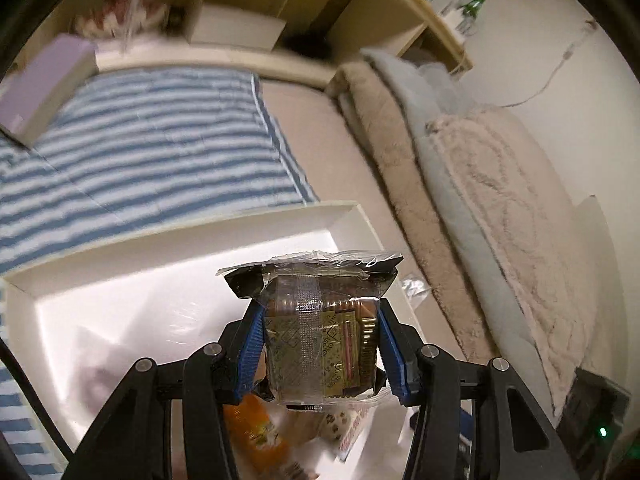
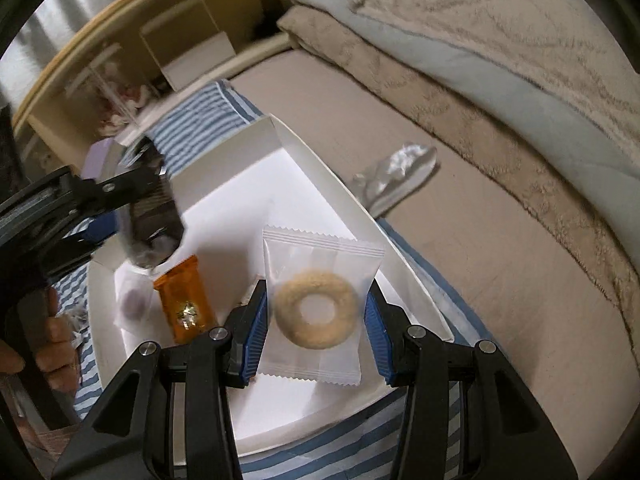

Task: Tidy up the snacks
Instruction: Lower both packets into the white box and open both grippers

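My left gripper (image 1: pixel 320 308) is shut on a clear-and-black wrapped snack pack (image 1: pixel 320 320) with brown pieces inside, held over the white box (image 1: pixel 180 236). Under it in the box lie an orange packet (image 1: pixel 256 432) and a printed packet (image 1: pixel 344 424). My right gripper (image 2: pixel 316 292) is shut on a clear packet with a ring-shaped biscuit (image 2: pixel 316 316), above the white box (image 2: pixel 312 168). In the right wrist view the left gripper (image 2: pixel 132 204) hangs at the left with its dark pack (image 2: pixel 156 220) over the orange packet (image 2: pixel 184 300) and a pale packet with a purple sweet (image 2: pixel 134 300).
The box rests on a blue-striped cloth (image 1: pixel 140 140) on a bed. A crumpled clear wrapper (image 2: pixel 400 172) lies right of the box. Folded beige and blue blankets (image 2: pixel 480 60) run along the right. A headboard shelf (image 1: pixel 240 28) and a lilac box (image 1: pixel 40 88) stand behind. A person's hand (image 2: pixel 56 344) grips the left handle.
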Demonstrator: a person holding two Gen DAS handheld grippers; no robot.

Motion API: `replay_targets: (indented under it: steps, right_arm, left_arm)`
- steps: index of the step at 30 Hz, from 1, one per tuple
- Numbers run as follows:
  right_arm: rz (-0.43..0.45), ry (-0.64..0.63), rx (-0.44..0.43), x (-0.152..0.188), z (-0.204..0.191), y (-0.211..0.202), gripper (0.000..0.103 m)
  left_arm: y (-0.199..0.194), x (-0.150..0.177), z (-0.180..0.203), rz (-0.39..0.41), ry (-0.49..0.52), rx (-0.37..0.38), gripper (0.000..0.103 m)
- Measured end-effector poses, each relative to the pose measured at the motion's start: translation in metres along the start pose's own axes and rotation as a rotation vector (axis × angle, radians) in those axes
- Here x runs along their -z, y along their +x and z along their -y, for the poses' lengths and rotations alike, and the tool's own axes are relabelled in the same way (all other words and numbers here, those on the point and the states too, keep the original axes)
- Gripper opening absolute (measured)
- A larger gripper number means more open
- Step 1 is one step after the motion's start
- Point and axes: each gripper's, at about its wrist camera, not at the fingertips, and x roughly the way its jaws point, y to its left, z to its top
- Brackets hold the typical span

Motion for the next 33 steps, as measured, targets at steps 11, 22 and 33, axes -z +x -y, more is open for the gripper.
replay_targets:
  steps: [11, 22, 33]
  right_arm:
    - [-0.122, -0.017, 0.058, 0.006, 0.005, 0.042, 0.046]
    - [-0.180, -0.072, 0.006, 0.014, -0.018, 0.060, 0.046]
    - [-0.094, 0.016, 0.047, 0.005, 0.009, 0.029, 0.049]
  left_arm:
    - [0.080, -0.008, -0.001, -0.047, 0.010, -0.035, 0.051]
    - [0.081, -0.026, -0.026, 0.002, -0.072, -0.025, 0.053]
    - [0.023, 0.007, 0.014, 0.052, 0.107, -0.011, 0.081]
